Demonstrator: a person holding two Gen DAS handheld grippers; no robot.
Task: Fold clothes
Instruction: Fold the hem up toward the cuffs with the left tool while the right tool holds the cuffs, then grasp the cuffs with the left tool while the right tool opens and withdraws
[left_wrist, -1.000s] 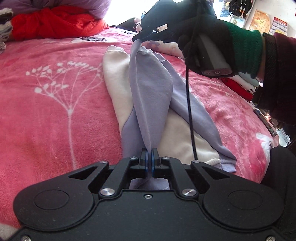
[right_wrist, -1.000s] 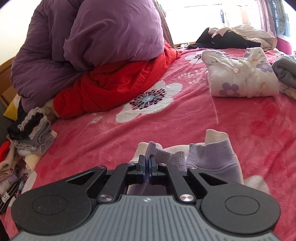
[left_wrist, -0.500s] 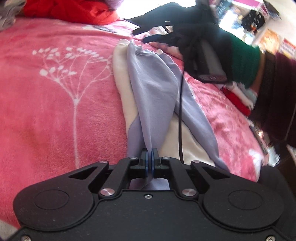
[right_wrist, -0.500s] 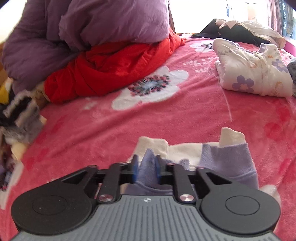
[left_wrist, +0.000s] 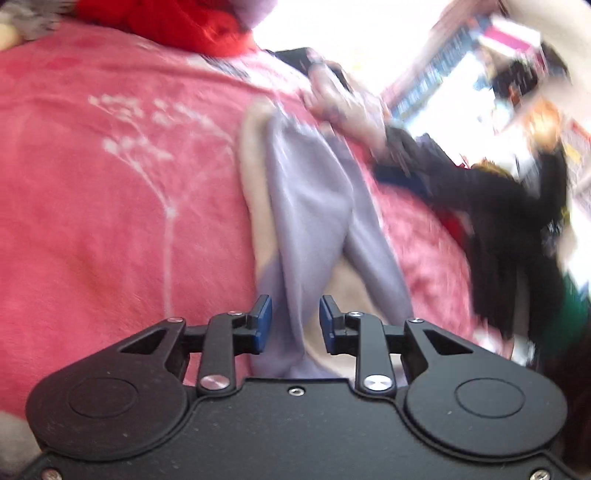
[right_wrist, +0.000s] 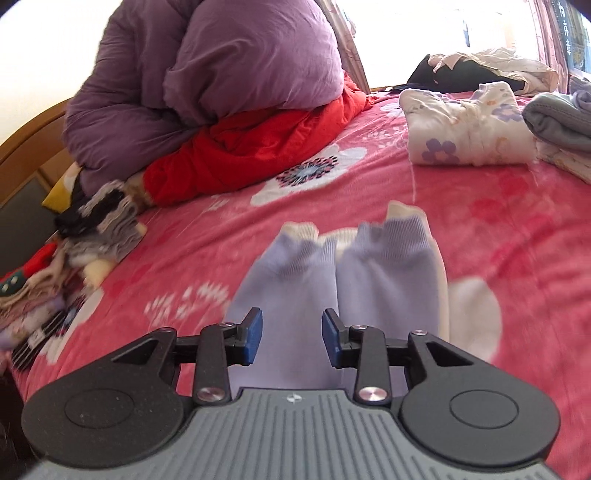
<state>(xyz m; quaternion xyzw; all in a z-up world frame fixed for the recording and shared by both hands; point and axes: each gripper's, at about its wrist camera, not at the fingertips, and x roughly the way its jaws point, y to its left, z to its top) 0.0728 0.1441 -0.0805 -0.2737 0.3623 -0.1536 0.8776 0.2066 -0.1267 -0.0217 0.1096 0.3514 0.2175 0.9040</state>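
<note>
Both grippers, left (left_wrist: 295, 325) and right (right_wrist: 291, 341), gaping, pinching nothing; sleeves (right_wrist: 343, 266) lying lengthwise straight ahead between right fingers, cuffs farthest.

A home bedroom is shown. A bed is covered by a pink floral blanket (right_wrist: 369, 206), and a wooden headboard (right_wrist: 33, 129) is seen at its far edge. A purple duvet (right_wrist: 221, 62) is heaped over red bedding (right_wrist: 251, 147). Folded clothes are laid about: a flowered cream garment (right_wrist: 469, 125), a grey one (right_wrist: 554, 118), and a small stack (right_wrist: 44, 280) at the side. Bright daylight is let in behind the bed.
</note>
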